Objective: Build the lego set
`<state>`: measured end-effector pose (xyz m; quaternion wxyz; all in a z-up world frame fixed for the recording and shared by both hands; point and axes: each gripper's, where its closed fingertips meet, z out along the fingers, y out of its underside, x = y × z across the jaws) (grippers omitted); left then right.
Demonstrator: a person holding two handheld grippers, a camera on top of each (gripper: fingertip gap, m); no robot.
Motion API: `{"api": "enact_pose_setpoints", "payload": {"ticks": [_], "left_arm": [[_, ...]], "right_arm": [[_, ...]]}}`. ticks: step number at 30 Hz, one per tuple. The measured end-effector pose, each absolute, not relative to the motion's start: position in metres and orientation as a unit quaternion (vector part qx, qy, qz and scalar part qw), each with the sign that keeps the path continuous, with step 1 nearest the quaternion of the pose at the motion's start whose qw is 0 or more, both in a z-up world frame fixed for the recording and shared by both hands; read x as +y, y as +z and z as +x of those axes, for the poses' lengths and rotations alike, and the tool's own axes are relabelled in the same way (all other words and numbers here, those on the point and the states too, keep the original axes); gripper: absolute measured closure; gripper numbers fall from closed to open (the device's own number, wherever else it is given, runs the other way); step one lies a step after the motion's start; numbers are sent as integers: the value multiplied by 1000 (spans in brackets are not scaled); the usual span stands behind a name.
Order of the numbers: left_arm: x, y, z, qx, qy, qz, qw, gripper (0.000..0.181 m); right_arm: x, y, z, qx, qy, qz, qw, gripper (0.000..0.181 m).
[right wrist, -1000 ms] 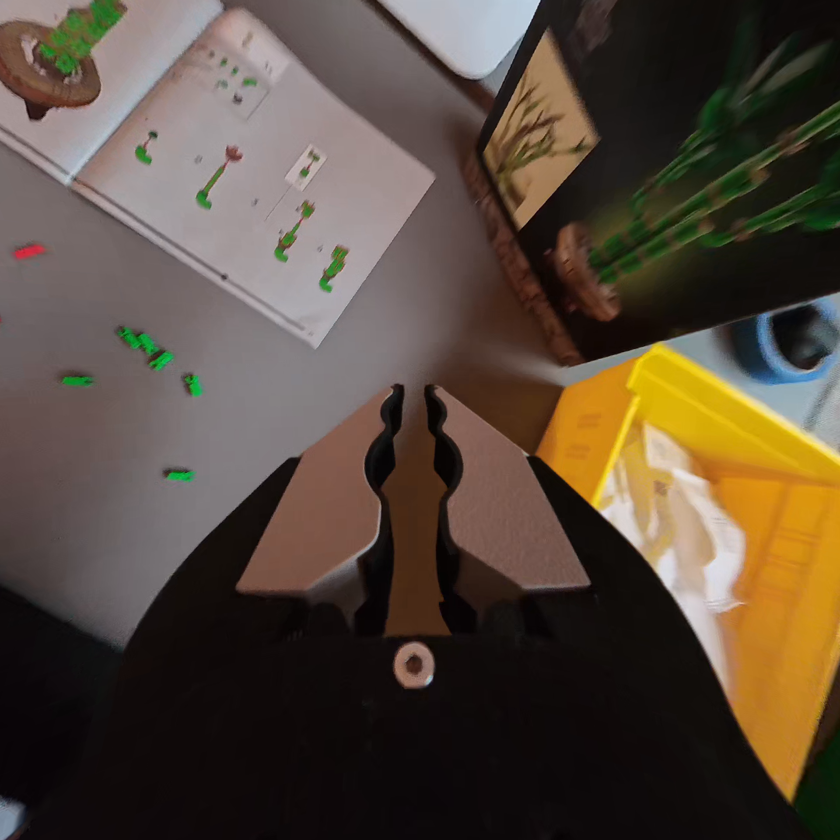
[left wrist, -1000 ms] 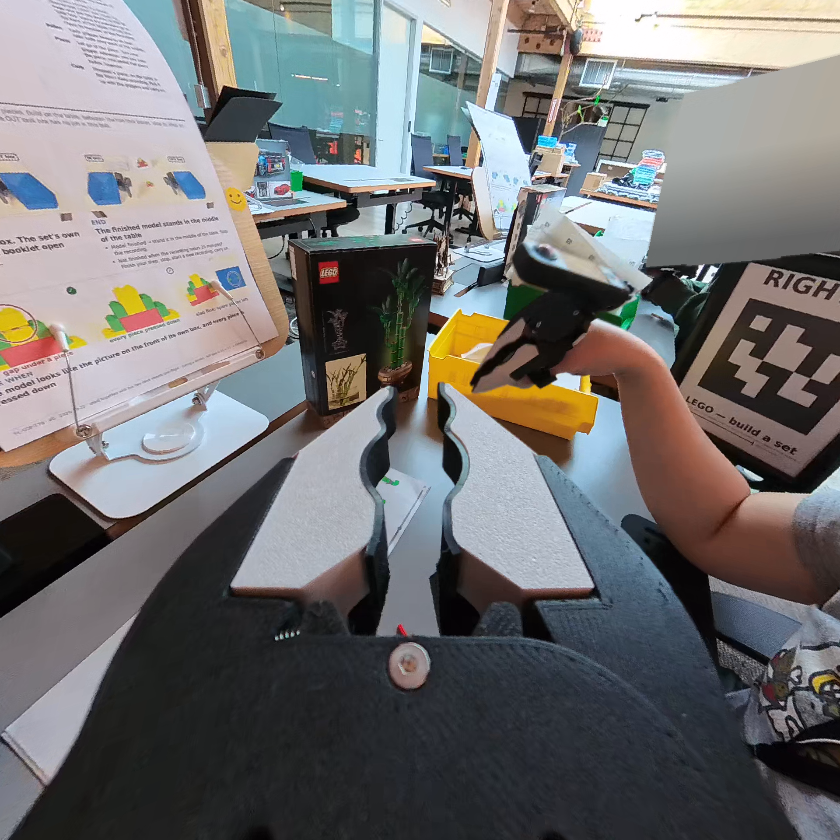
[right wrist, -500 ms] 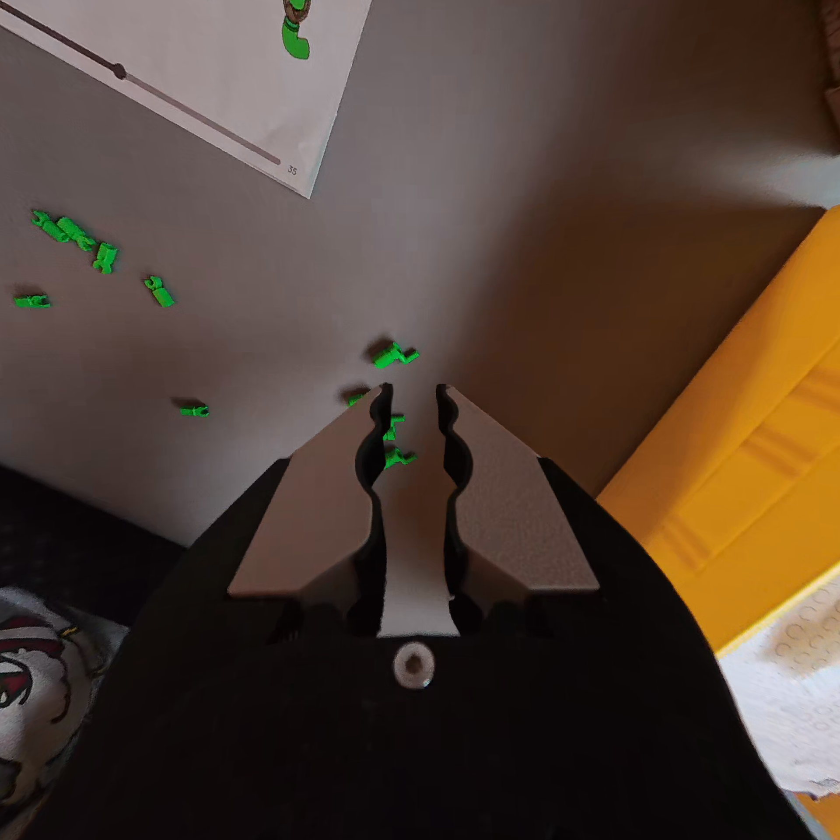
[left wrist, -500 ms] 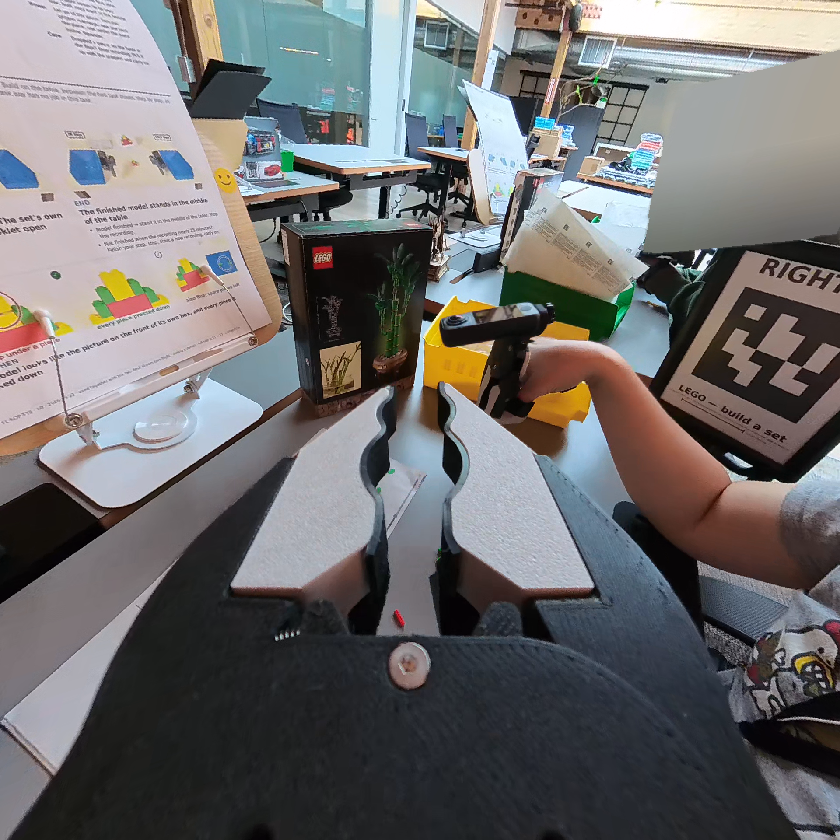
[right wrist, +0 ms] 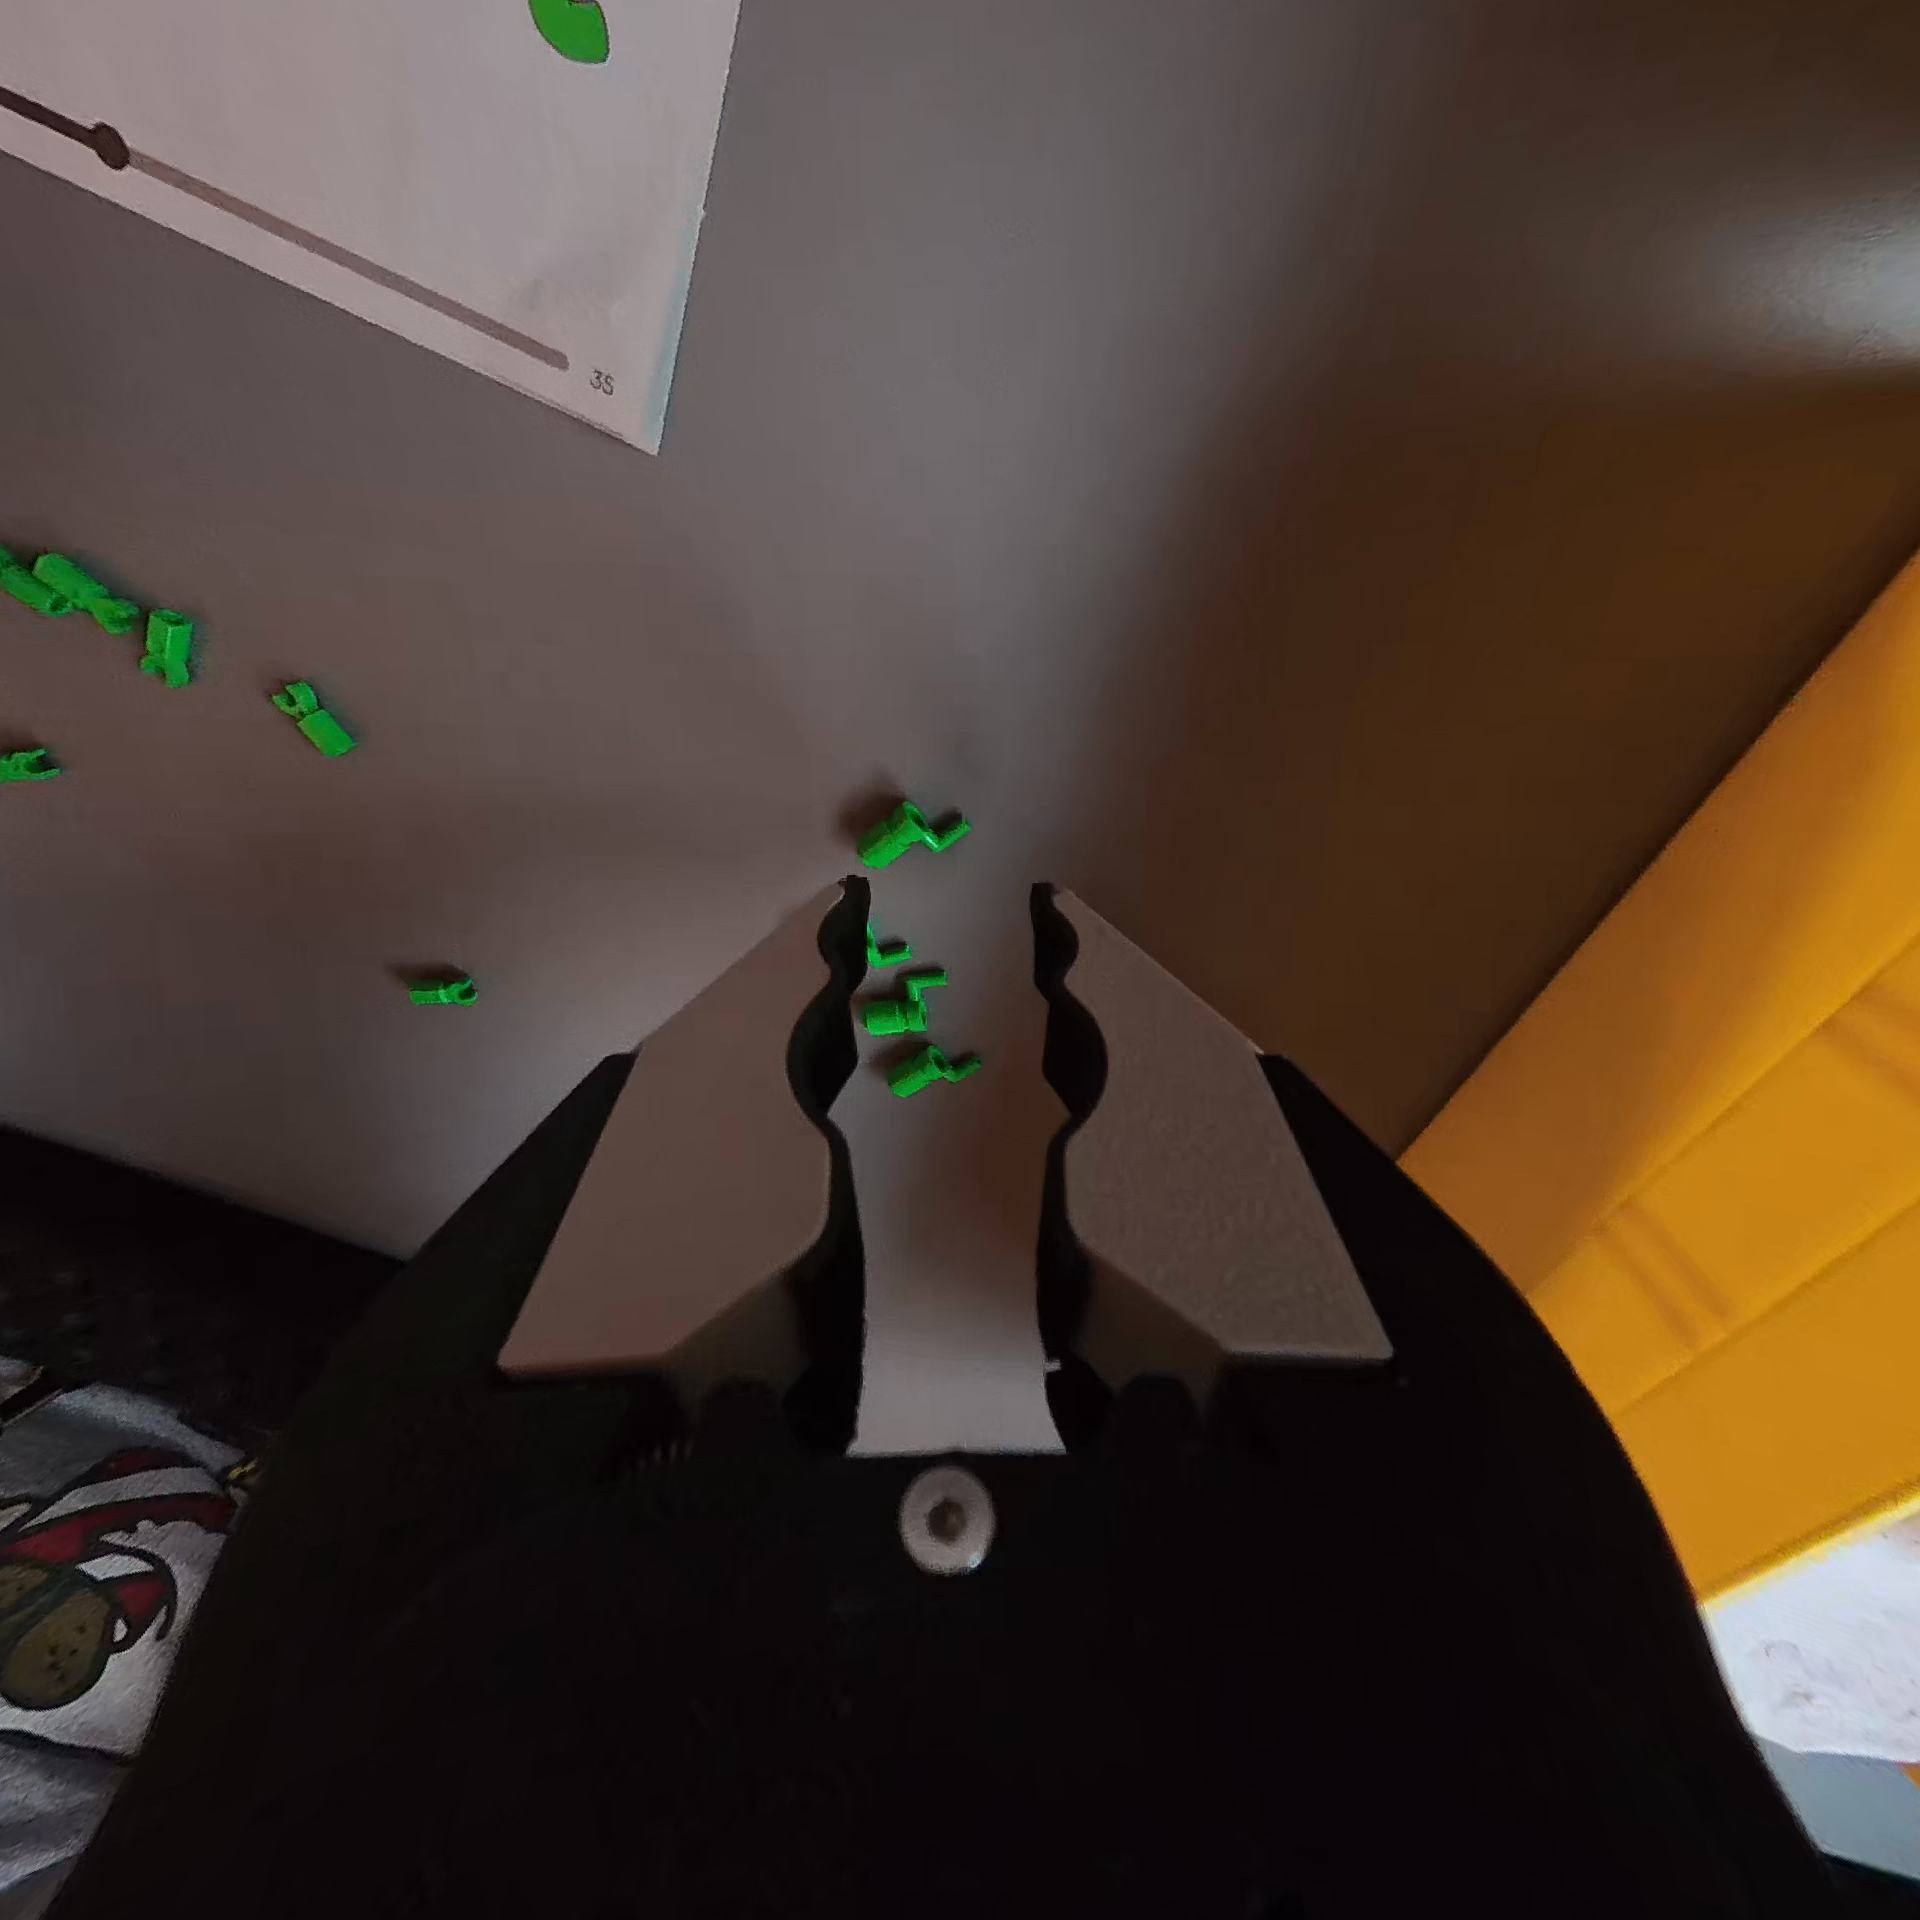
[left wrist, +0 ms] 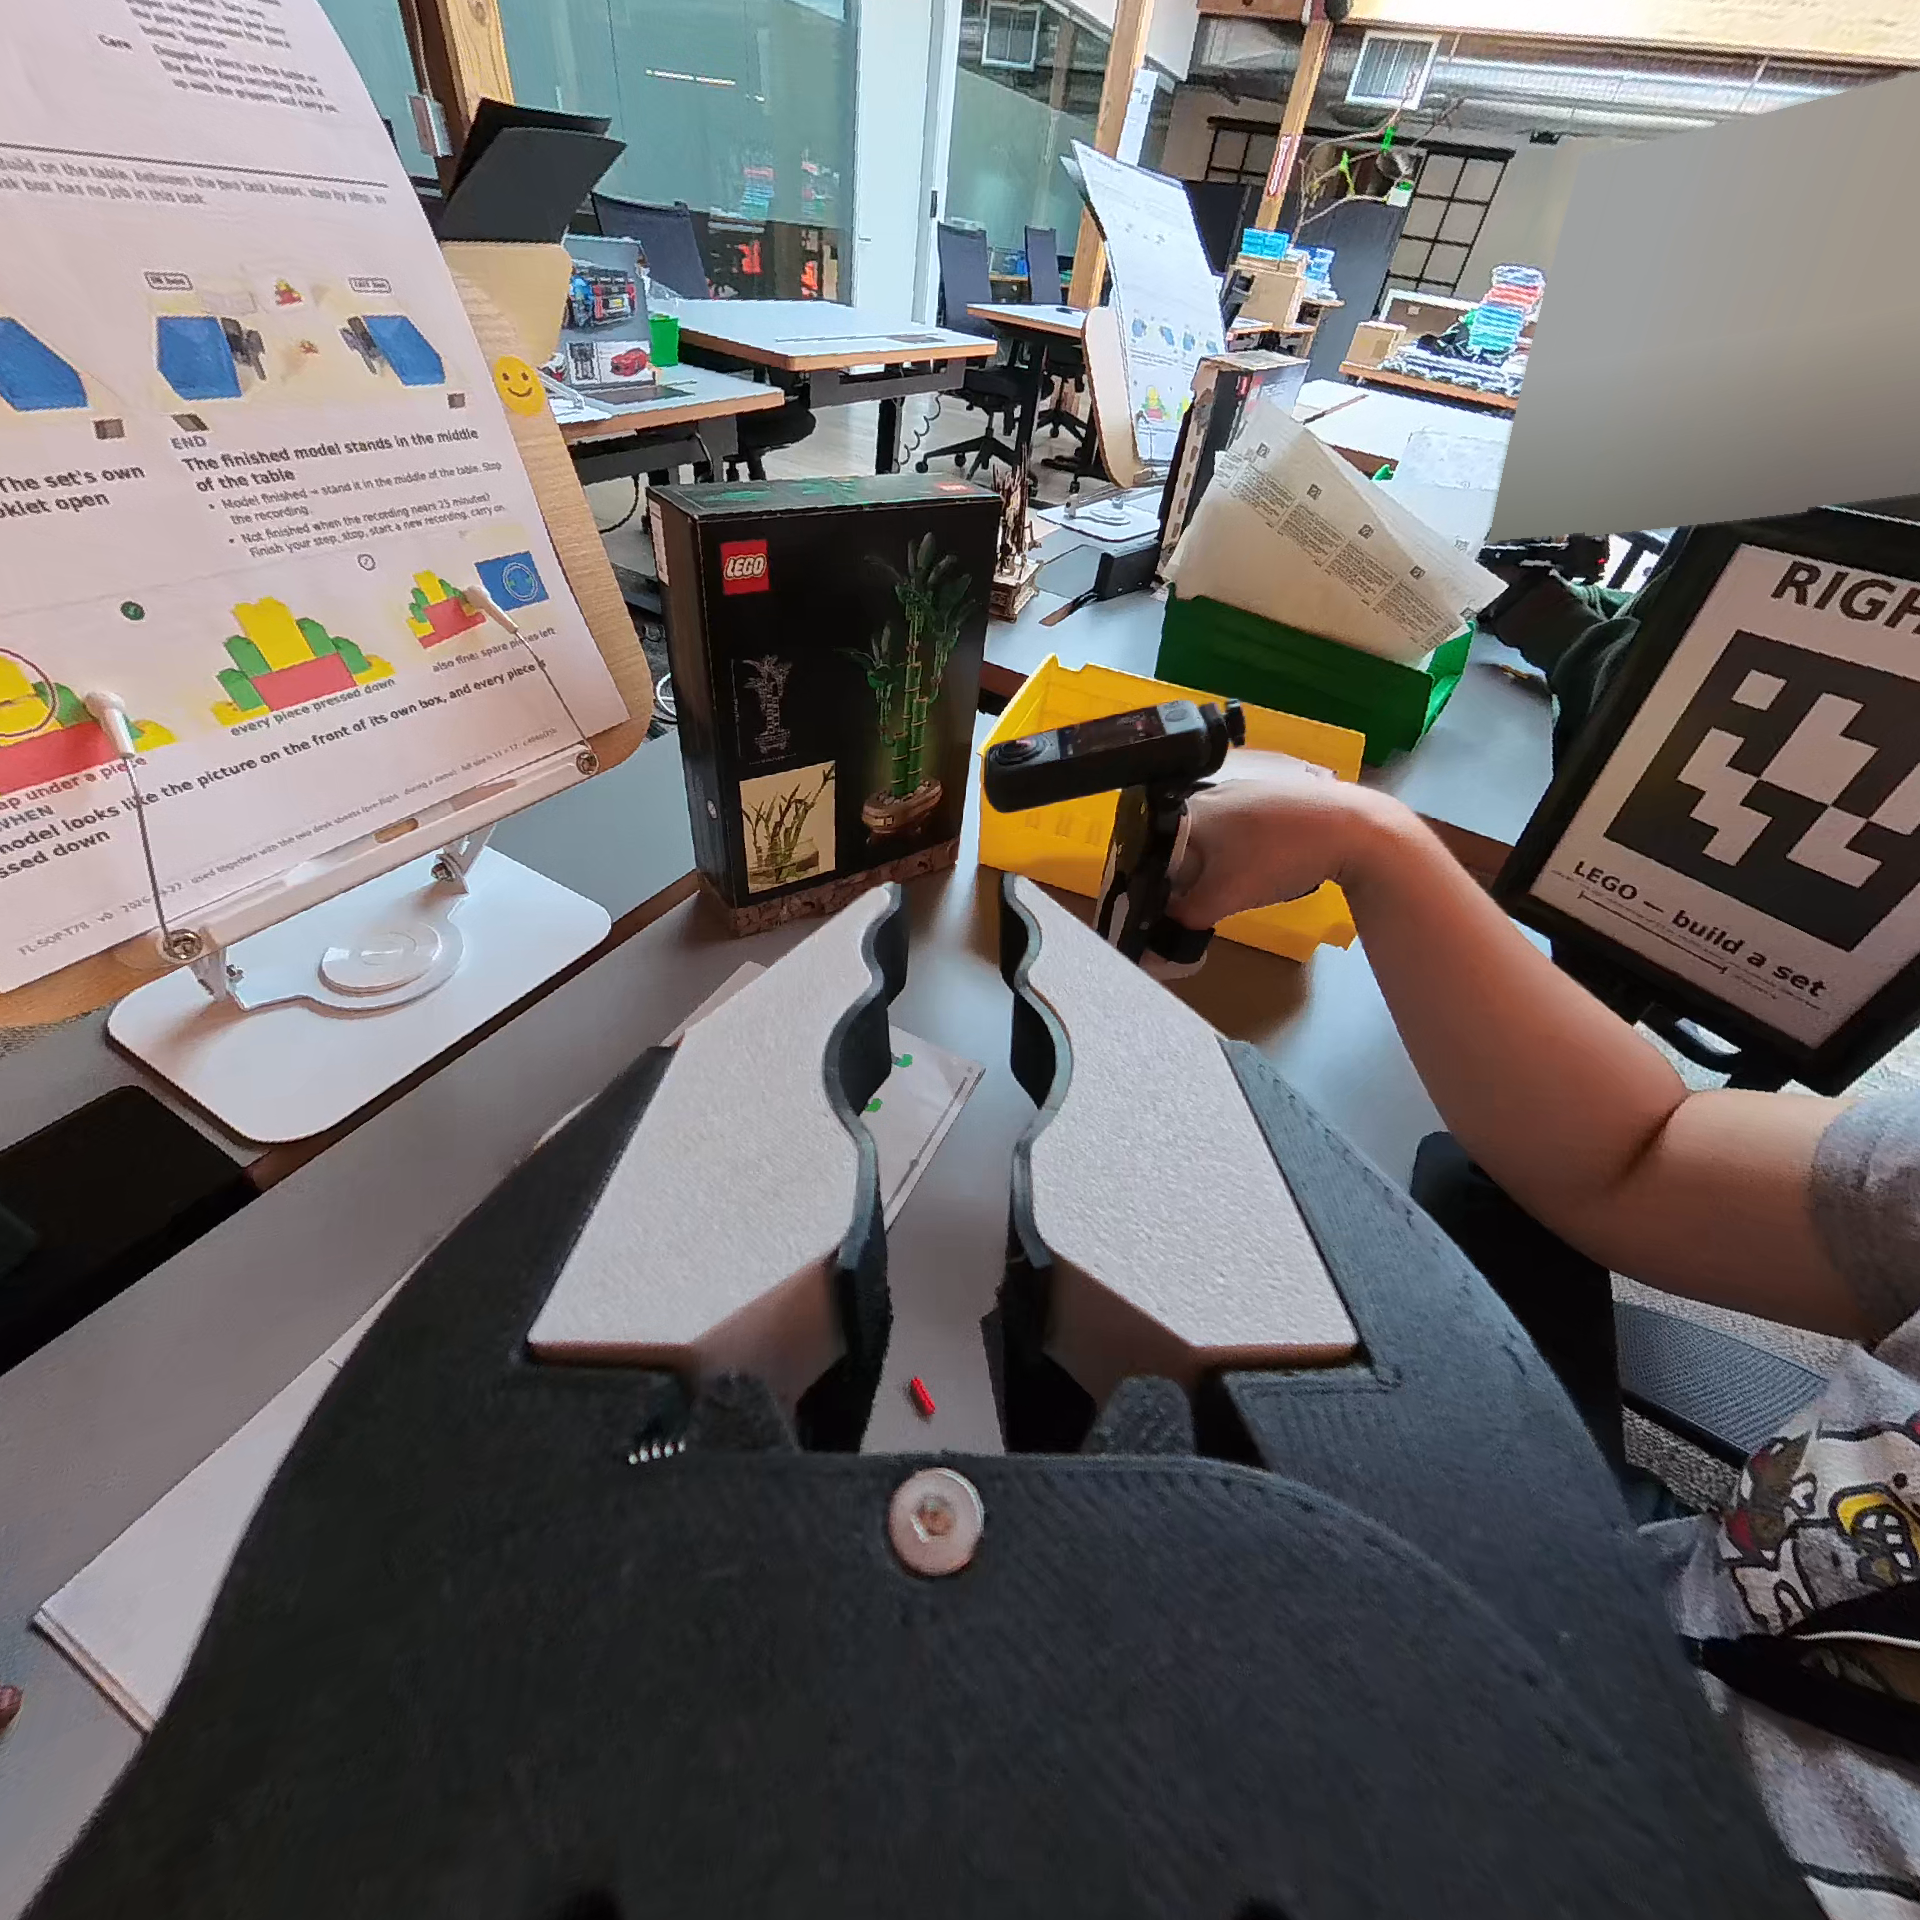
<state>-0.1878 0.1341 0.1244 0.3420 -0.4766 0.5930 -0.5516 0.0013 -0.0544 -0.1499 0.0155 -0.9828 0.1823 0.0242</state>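
Observation:
Several small green lego pieces lie on the grey table. My right gripper [right wrist: 945, 891] is open and points down at a cluster of them; three green pieces [right wrist: 902, 1010] lie between its fingers and one green piece [right wrist: 910, 831] lies just past the tips. More green pieces [right wrist: 312, 717] are scattered to the left. My left gripper [left wrist: 951, 904] is narrowly open, empty, and held above the open instruction booklet [left wrist: 935, 1101]. A tiny red piece [left wrist: 922, 1395] lies below it. The right gripper also shows in the left wrist view [left wrist: 1143, 831], held by a hand.
The black lego set box [left wrist: 831, 686] stands upright behind the booklet. A yellow bin [right wrist: 1714, 1143] sits right of the right gripper, also in the left wrist view [left wrist: 1049, 831]. An instruction sheet on a white stand [left wrist: 260, 540] is at the left, a marker sign [left wrist: 1766, 790] at the right. There is about 40 centimetres between the tips of the two grippers.
My right gripper swung down from the box and bin to just above the green pieces, and its jaws opened wider. My left gripper stayed put.

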Motion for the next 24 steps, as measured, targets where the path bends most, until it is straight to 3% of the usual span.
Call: {"api": "enact_pose_setpoints", "payload": {"ticks": [24], "left_arm": [[139, 124, -188, 590, -544, -483, 350, 166]], "right_arm": [[-55, -166, -8, 180, 19, -983, -40, 152]]}}
